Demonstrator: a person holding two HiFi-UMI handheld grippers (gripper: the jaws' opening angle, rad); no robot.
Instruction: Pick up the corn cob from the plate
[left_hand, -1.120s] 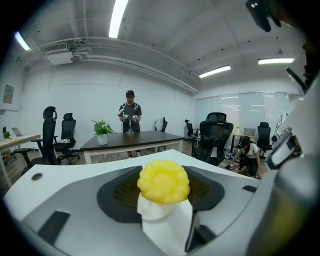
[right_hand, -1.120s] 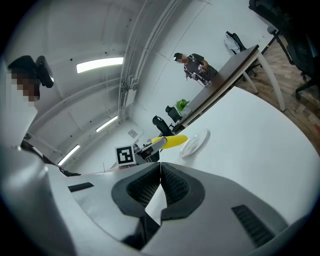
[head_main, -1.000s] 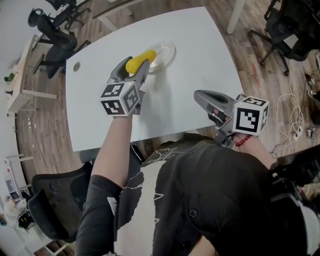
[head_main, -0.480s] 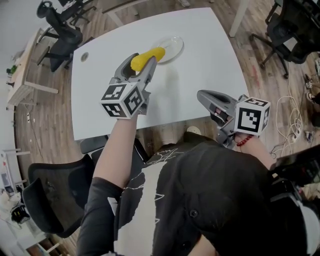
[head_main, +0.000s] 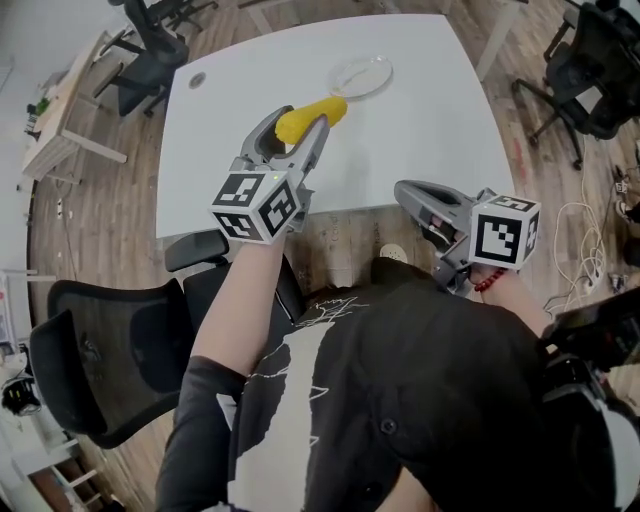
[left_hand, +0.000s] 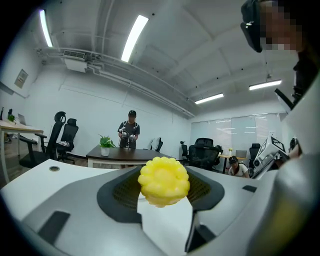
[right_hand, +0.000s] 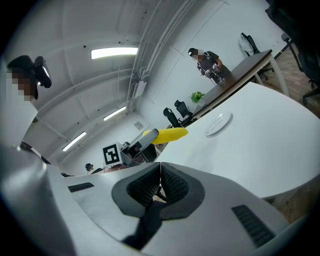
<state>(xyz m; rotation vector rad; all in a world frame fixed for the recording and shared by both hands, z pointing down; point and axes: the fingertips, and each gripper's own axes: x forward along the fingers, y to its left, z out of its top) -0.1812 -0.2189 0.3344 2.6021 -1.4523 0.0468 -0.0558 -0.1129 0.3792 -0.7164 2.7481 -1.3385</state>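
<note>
Over on the left, the left gripper (head_main: 302, 120) has its jaws clamped on the corn cob (head_main: 326, 108), which runs lengthwise with its far end poking past the tips, a snug hold. It hangs above the desk (head_main: 430, 140), clear of the empty plate (head_main: 362, 73). The right gripper (head_main: 408, 192) waits by the desk edge, jaws pressed together on nothing, likely just kept clear.

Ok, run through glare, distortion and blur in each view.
Head view: wide lens bows the table edges, even light. Left gripper view: ceiling lights blown out, corn cob sharp. Right gripper view: dark corners, strong curving.
</note>
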